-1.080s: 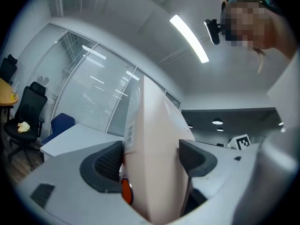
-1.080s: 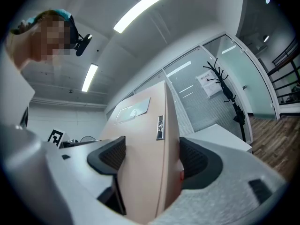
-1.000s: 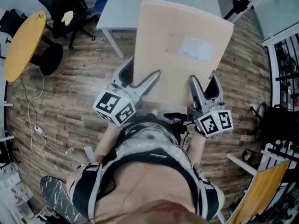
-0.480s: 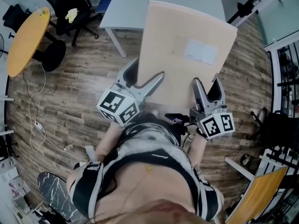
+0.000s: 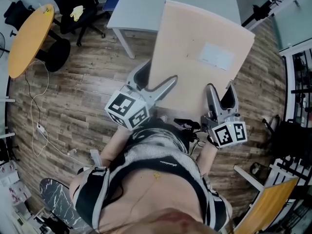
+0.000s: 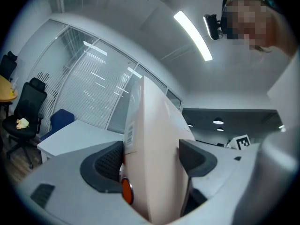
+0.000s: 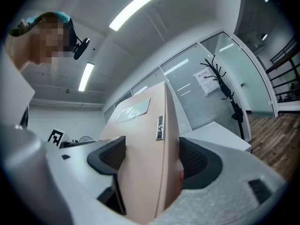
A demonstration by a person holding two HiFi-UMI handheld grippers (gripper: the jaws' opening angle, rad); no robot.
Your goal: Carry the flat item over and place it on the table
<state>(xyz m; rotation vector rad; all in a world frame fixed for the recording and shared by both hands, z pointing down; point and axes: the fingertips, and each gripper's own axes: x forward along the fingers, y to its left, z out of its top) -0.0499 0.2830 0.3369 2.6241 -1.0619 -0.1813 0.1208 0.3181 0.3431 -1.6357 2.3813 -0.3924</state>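
- The flat item [image 5: 200, 57], a pale beige flat carton with a white label [image 5: 218, 56] on its upper face, is carried in the air in front of the person, tilted, with its near edge lowest.
- Left gripper [image 5: 153, 79]: jaws closed onto the carton's near edge toward its left corner. The left gripper view shows both pads pressed against the carton's faces.
- Right gripper [image 5: 219, 87]: jaws clamped on the same near edge toward the right corner (one pad on each face).
- The carton's far edge overlaps the grey table [image 5: 141, 6] in the head view. It probably sits above the table's near edge, but height above the top cannot be judged from this angle.
- The visible part of the table top is bare.
- Wood floor [image 5: 73, 96] lies open to the left of the carton.
- A black office chair [image 5: 73, 9] and a round orange table [image 5: 27, 40] stand well apart at far left.
- A rack [image 5: 300, 77] borders the right side.
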